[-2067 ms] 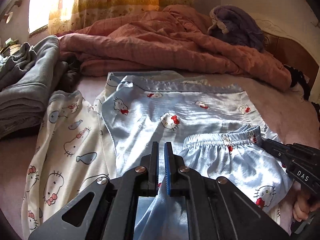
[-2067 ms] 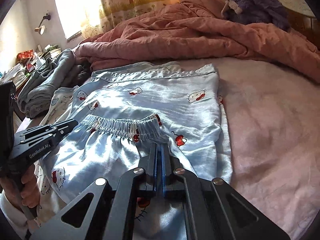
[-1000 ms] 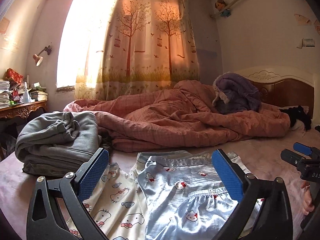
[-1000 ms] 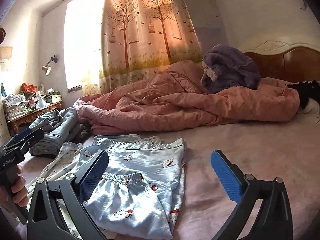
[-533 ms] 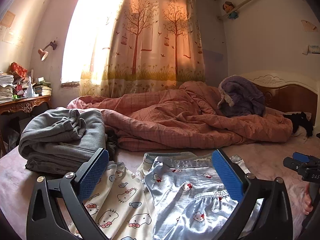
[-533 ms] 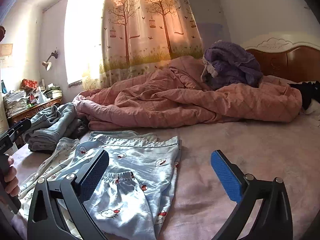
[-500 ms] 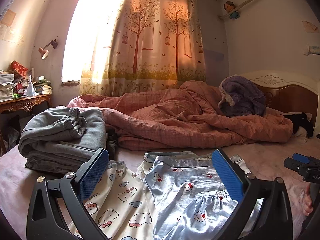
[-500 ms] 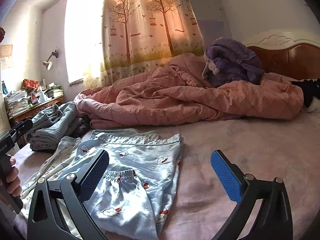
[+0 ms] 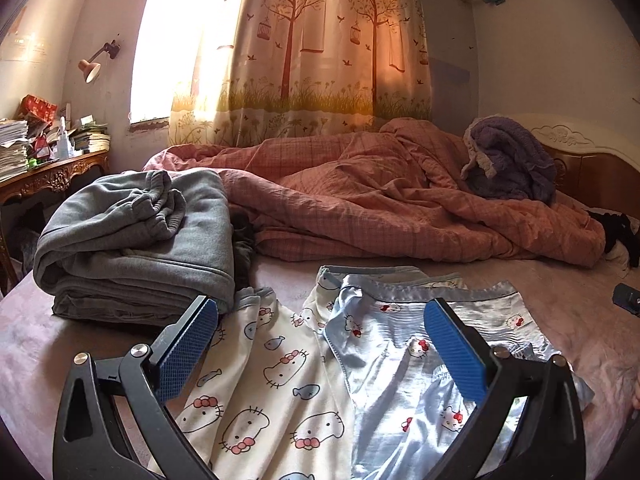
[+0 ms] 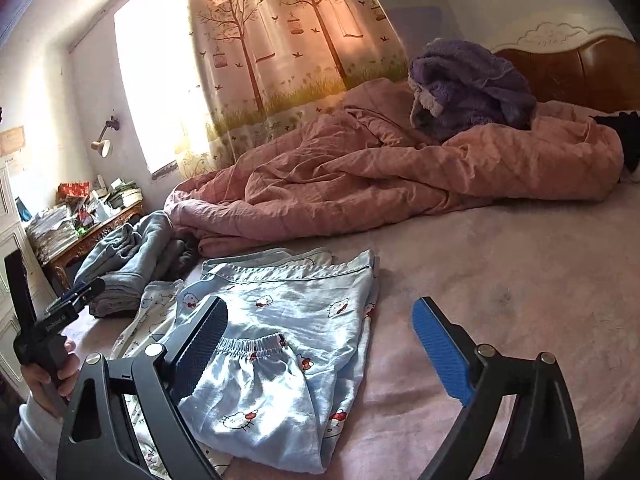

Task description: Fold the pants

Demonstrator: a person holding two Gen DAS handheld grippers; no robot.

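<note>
On the far left of the left wrist view, a desk (image 9: pixel 56 176) carries stacked papers and books; no bin, basket or other container is visible in either view.

- Grey folded clothes (image 9: pixel 136 248) sit as a pile on the bed (image 9: pixel 560 320), left of the work area. Judged: finished items parked out of the way.
- White cat-print garment (image 9: pixel 272 384) lies flat beside the pile, partly under the blue pants (image 9: pixel 400 360).
- The blue pants lie folded on the bed, elastic waistband (image 10: pixel 252 346) turned up onto the upper layer and hem edge toward the pink quilt (image 9: pixel 400 208). Judged: one fold is laid, and the flat spread keeps the satin from sliding.
- Left gripper (image 9: pixel 320 352): released, jaws wide, nothing between the pads; it hovers above the white garment and the pants.
- Right gripper (image 10: pixel 320 340): released, jaws wide but just been narrowing a little; no cloth between the pads, pants below its left finger only.
- A hand (image 10: pixel 48 376) holds the left gripper's handle at the left edge of the right wrist view.
- Purple blanket (image 10: pixel 472 92) rests on the quilt, well apart from the work.
</note>
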